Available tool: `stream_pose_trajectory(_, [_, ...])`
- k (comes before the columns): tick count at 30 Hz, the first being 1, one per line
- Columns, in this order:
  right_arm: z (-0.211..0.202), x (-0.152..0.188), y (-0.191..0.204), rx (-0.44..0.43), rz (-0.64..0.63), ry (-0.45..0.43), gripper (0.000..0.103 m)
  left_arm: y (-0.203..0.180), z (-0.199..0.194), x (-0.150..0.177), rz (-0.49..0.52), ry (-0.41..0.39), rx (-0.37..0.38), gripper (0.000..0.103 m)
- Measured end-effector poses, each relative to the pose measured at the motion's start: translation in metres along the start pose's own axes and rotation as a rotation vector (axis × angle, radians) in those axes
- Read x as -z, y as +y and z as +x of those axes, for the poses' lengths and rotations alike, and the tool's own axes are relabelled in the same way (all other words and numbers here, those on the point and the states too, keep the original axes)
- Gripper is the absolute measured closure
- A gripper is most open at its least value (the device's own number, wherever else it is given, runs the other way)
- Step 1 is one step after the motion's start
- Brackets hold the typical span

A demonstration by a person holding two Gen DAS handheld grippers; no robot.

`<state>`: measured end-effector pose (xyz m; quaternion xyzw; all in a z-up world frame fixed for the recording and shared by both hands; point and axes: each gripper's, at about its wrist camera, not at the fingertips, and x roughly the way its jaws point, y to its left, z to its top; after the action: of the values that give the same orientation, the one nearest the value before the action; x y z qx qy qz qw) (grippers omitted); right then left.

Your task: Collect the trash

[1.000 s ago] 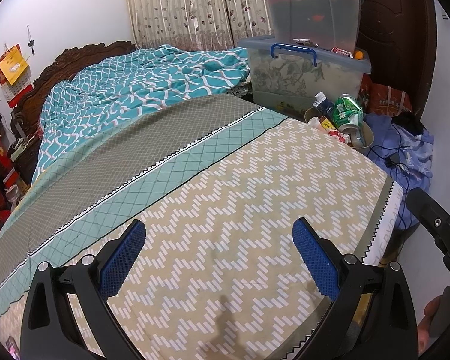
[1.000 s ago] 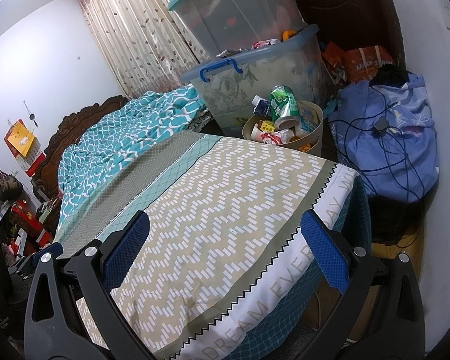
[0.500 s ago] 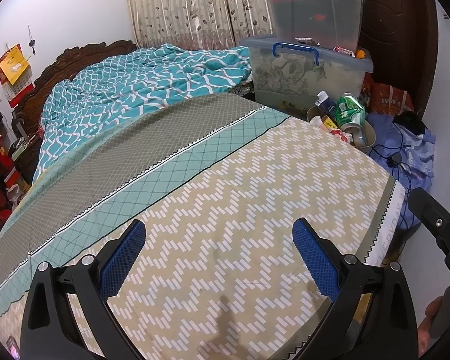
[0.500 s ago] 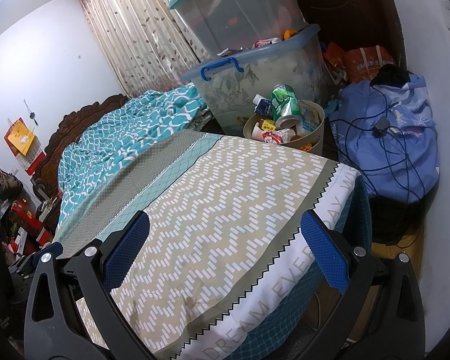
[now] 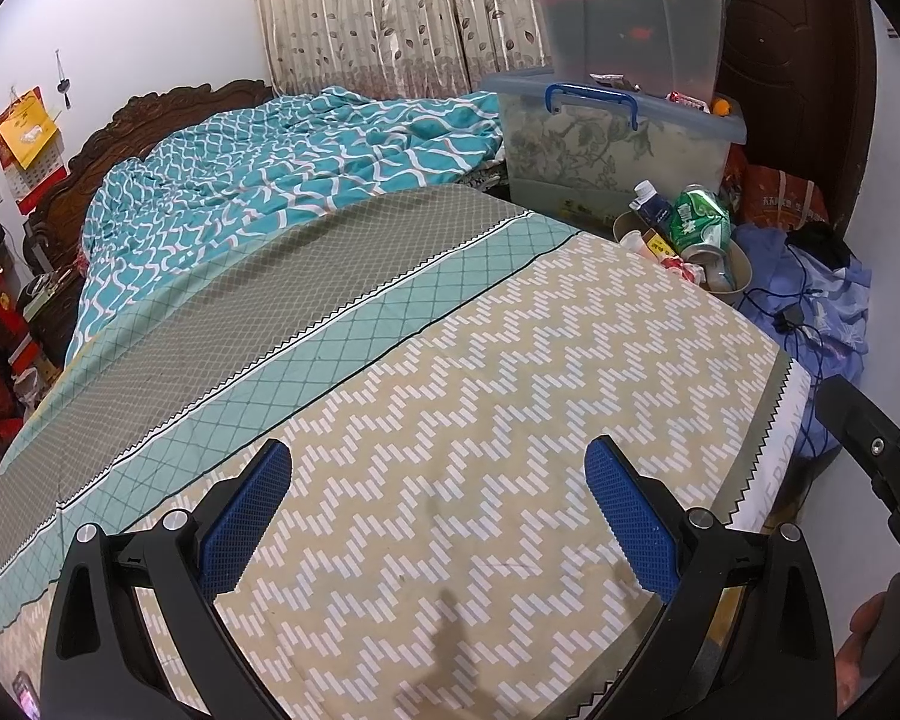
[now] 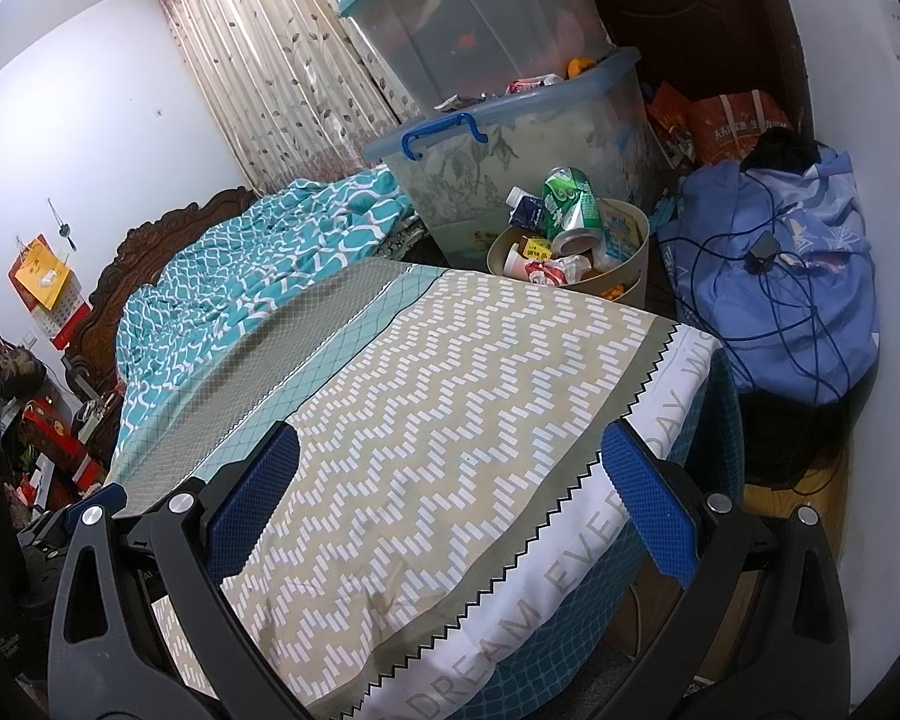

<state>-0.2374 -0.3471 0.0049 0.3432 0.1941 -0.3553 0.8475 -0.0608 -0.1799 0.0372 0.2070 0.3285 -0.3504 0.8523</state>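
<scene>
Green can tops the heaped bin at upper right, so with both the left gripper and the right gripper spread wide and empty, reach gently to avoid toppling it.

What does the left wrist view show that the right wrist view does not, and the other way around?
Only the left wrist view shows part of the right gripper's black body and a fingertip of the person's hand at its right edge. Only the right wrist view shows the printed white hem of the bed cover in full and the floor beside the bed. Both show the trash bin with the green can, the stacked storage boxes, and open, empty jaws.
</scene>
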Motion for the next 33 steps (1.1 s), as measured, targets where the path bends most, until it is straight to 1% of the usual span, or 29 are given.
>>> stream_pose_trajectory(33, [0.0005, -0.0005, 0.0005, 0.001, 0.0, 0.003, 0.003, 0.0014, 0.0019, 0.0008, 0.004, 0.004, 0.003, 0.009])
